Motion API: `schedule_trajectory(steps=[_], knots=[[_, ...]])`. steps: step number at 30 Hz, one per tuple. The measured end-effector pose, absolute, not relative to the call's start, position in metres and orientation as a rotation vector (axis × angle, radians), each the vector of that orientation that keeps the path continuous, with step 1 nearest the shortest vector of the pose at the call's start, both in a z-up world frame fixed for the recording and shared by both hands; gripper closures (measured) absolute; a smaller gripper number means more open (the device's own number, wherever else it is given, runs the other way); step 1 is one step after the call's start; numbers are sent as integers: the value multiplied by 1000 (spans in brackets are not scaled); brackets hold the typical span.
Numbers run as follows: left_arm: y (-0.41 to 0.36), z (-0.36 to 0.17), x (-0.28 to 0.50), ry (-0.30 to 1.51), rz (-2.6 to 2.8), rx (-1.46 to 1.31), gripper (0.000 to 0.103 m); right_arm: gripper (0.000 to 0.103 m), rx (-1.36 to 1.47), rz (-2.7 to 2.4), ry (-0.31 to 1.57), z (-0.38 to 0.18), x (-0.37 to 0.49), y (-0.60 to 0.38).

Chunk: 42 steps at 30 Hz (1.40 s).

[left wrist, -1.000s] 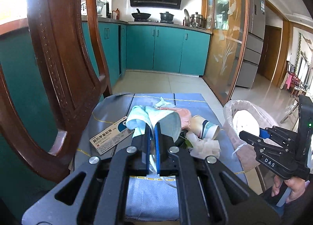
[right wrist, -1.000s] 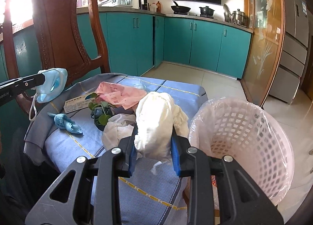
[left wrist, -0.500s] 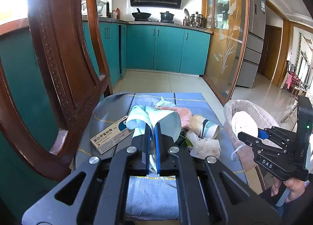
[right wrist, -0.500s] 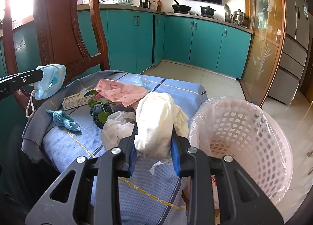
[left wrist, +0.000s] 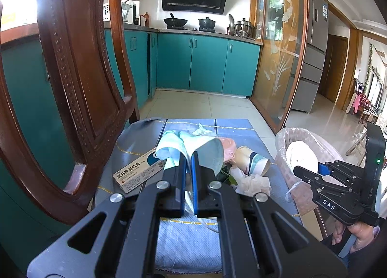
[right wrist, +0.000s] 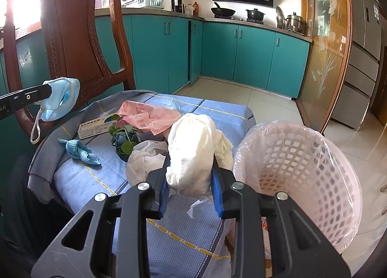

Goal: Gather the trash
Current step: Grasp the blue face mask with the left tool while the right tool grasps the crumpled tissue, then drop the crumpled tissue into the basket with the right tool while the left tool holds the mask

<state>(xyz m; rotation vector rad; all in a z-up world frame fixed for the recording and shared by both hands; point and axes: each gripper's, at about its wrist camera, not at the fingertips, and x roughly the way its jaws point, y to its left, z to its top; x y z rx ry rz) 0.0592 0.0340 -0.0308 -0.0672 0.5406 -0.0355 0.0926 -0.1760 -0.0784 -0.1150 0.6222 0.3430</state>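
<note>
My left gripper (left wrist: 188,157) is shut on a light blue face mask (left wrist: 208,149), held above the blue cloth-covered table (left wrist: 232,128); the same mask (right wrist: 60,99) hangs at the left of the right wrist view. My right gripper (right wrist: 191,164) is shut on a crumpled white wad of cloth or paper (right wrist: 193,147), just left of the pink bag-lined basket (right wrist: 302,169). That wad (left wrist: 302,157) shows in front of the basket (left wrist: 312,142) in the left wrist view. On the table lie a pink plastic bag (right wrist: 145,116), a medicine box (right wrist: 96,128), a blue rag (right wrist: 79,149), a white tissue (right wrist: 145,157) and a paper cup (left wrist: 254,159).
A carved wooden chair back (left wrist: 72,84) stands close at the left of the table. A small green plant (right wrist: 123,137) sits among the trash. Teal kitchen cabinets (left wrist: 205,65) and tiled floor (left wrist: 205,106) lie beyond. A hand (left wrist: 358,234) holds the right gripper's handle.
</note>
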Motion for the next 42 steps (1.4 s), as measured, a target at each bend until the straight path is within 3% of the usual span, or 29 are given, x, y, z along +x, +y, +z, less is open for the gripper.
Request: schedule_trajectory(steps=[17,22,28,29,30,31,33,35,37,38,39,42], knots=[[42,-29,65,563,-74,-117,98,73,-53,287,583,-70,92,-194],[20,-18,78,551,-169,-117,98,73,139,136,532,-54,92,-256],[-47,-9,113,561,-376,-97,98,71,389,-50,702,-87,115,-323],[-63,-10,122,572,-412,-87,98,69,409,-64,712,-91,116,-328],[-74,-11,129,581,-436,-81,98,58,430,-86,722,-94,117,-334],[-90,-13,137,593,-475,-74,98,39,441,-106,724,-95,118,-338],[-115,-19,151,614,-544,-60,98,21,485,-167,694,-95,112,-353],[-139,-25,162,631,-598,-47,98,21,533,-185,644,-92,104,-365],[-164,-35,174,663,-663,-38,87,21,564,-214,600,-89,98,-375],[-170,-39,177,681,-683,-37,60,21,584,-230,574,-88,94,-381],[-177,-45,180,698,-690,-39,41,21,604,-239,545,-87,89,-386],[-172,-53,176,707,-642,-32,38,21,576,-248,426,-68,74,-385]])
